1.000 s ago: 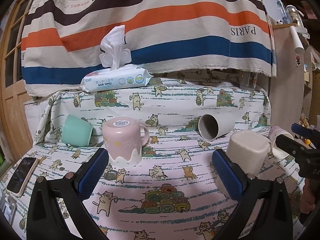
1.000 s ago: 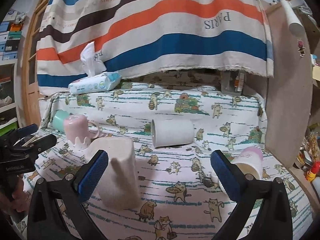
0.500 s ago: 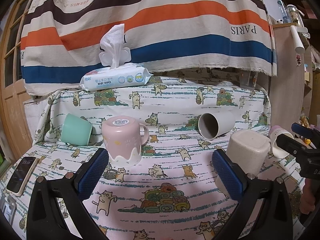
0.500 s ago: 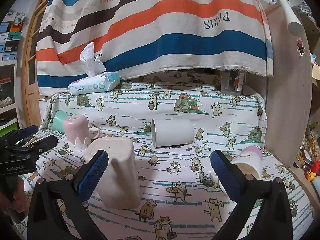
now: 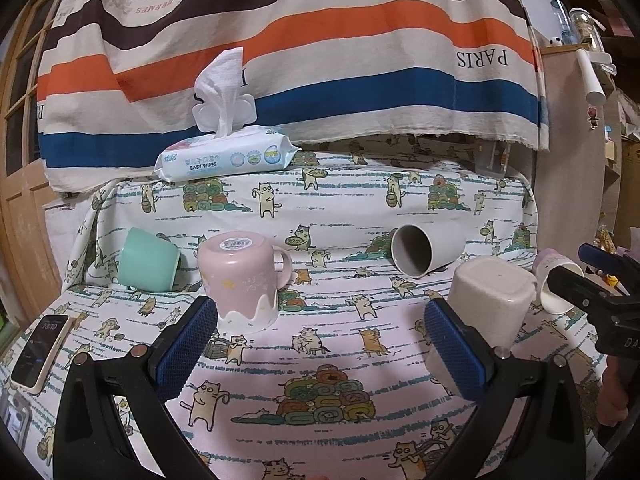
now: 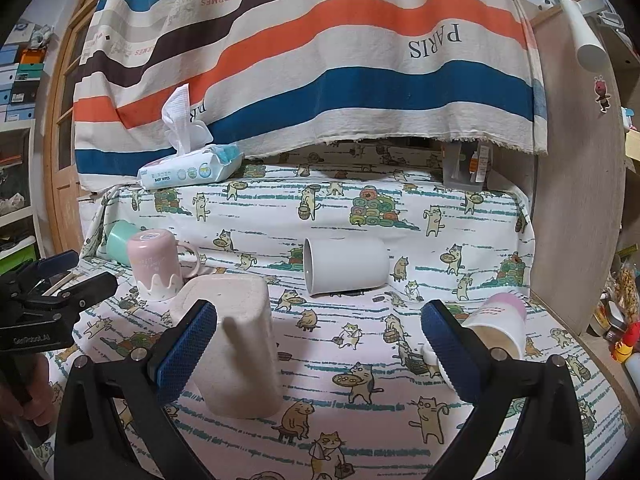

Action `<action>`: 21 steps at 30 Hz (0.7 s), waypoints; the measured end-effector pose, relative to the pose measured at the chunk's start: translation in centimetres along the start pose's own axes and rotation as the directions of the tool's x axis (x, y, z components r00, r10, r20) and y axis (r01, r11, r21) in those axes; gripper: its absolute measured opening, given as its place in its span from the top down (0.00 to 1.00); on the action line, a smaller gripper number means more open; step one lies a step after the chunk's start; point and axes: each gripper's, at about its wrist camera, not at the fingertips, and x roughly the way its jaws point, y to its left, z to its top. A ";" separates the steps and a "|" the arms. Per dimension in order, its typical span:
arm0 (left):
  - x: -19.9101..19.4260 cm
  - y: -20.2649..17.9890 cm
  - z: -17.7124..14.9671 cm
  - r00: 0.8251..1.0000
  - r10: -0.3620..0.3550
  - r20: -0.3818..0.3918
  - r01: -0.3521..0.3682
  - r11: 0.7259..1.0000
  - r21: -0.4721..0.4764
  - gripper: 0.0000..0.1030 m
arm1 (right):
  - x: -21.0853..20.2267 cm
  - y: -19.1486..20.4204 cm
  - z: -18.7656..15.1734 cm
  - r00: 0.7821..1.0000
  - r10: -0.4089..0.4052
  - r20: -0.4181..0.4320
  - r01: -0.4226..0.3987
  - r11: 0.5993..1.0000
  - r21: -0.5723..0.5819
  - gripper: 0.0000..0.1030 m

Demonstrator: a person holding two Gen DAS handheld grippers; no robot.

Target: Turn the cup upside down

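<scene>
Several cups are on the cat-print cloth. A pink mug [image 5: 239,280] [image 6: 155,263] and a beige square cup [image 5: 486,304] [image 6: 240,336] stand upside down. A white cup [image 5: 424,250] [image 6: 344,265], a mint cup [image 5: 146,260] [image 6: 120,236] and a pink-based paper cup [image 5: 556,284] [image 6: 494,328] lie on their sides. My left gripper [image 5: 320,348] is open and empty, between the pink mug and the beige cup. My right gripper [image 6: 320,346] is open and empty, with the beige cup by its left finger and the paper cup by its right.
A baby wipes pack [image 5: 226,158] [image 6: 188,168] sits on the raised back ledge under a striped cloth. A phone [image 5: 40,350] lies at the left edge. A wooden panel [image 6: 576,200] stands at the right. A small clear box [image 6: 466,168] is at the back right.
Both grippers have shifted only slightly; the view has risen a little. No cup has moved.
</scene>
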 end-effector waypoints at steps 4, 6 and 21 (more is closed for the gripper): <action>0.1 0.0 0.0 1.000 0.006 -0.007 -0.006 1.000 -0.002 0.00 | 0.0 0.0 0.0 1.000 -0.001 0.000 0.001 1.000 0.000 0.00; 0.2 0.1 0.0 1.000 0.011 -0.011 -0.011 1.000 -0.008 0.00 | 0.0 0.0 0.0 1.000 -0.001 0.000 0.001 1.000 0.000 0.00; 0.2 0.2 0.0 1.000 0.016 -0.014 -0.016 1.000 -0.007 0.00 | 0.0 0.0 0.0 1.000 -0.001 0.000 0.001 1.000 0.000 0.00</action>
